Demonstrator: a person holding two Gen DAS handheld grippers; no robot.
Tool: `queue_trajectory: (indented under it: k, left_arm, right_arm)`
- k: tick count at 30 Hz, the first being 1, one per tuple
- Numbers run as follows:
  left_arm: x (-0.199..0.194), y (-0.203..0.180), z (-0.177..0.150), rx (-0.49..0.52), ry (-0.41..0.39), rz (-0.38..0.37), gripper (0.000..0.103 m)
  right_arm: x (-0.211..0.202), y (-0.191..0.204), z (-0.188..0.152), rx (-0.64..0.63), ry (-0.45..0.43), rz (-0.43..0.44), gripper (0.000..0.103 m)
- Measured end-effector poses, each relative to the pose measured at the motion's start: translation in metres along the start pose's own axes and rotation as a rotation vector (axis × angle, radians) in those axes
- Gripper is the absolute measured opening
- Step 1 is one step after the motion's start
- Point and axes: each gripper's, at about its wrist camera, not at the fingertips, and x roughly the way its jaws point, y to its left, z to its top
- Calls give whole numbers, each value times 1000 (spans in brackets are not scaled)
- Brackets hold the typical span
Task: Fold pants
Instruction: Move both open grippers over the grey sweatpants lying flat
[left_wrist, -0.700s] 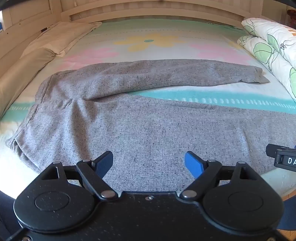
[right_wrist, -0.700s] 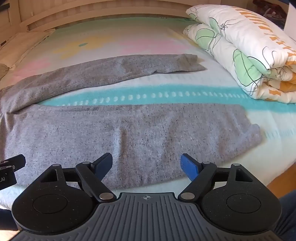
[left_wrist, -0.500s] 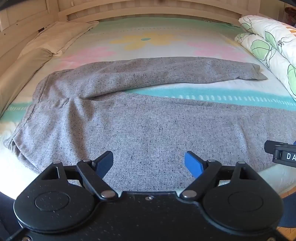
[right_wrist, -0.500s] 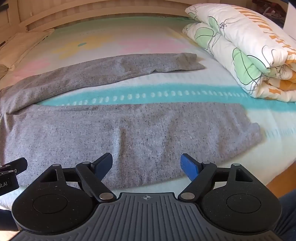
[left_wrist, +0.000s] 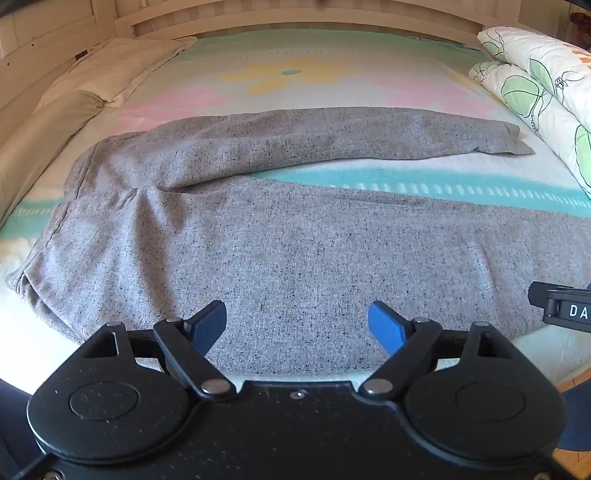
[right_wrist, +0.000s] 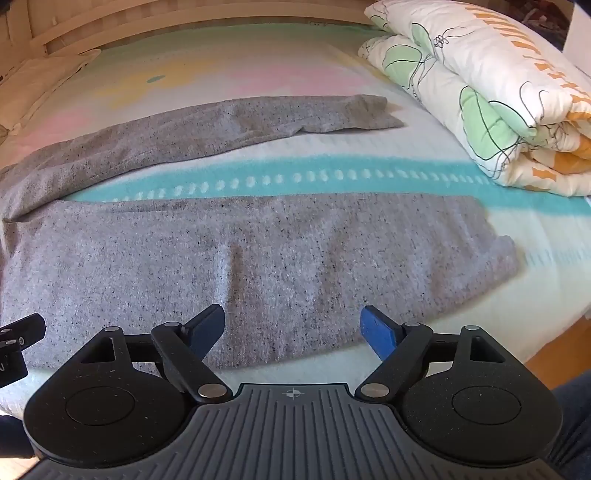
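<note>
Grey pants (left_wrist: 295, 251) are laid flat on a bed (left_wrist: 332, 70), with the waist at the left and the two legs spread apart toward the right. A strip of teal sheet is seen between the legs. The left gripper (left_wrist: 297, 323) is held wide open above the near leg, close to the waist, and nothing is held in it. The right gripper (right_wrist: 291, 326) is also spread wide and empty, above the near leg further toward its cuff. A rolled quilt (right_wrist: 480, 92) with green leaves is placed at the right, near the leg ends. Cream pillows (left_wrist: 110, 70) are laid at the far left, well apart from the pants.
</note>
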Motion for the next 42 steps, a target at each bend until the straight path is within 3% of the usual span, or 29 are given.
queue_trajectory:
  k: [16, 22, 24, 27, 42]
  left_arm:
    - [4, -6, -3, 12, 31, -18, 75]
    - [10, -13, -3, 24, 48, -1, 68]
    - [12, -14, -4, 30, 55, -2, 65]
    - [12, -17, -5, 33, 52, -2, 63]
    - [7, -49, 23, 99, 15, -65, 63]
  right_arm:
    - [1, -13, -4, -2, 1, -19, 80]
    - [3, -21, -6, 0, 11, -26, 67]
    - [4, -24, -6, 10, 17, -27, 56]
    - [6, -30, -5, 26, 35, -26, 48]
    - [22, -61, 6, 59, 115, -61, 44]
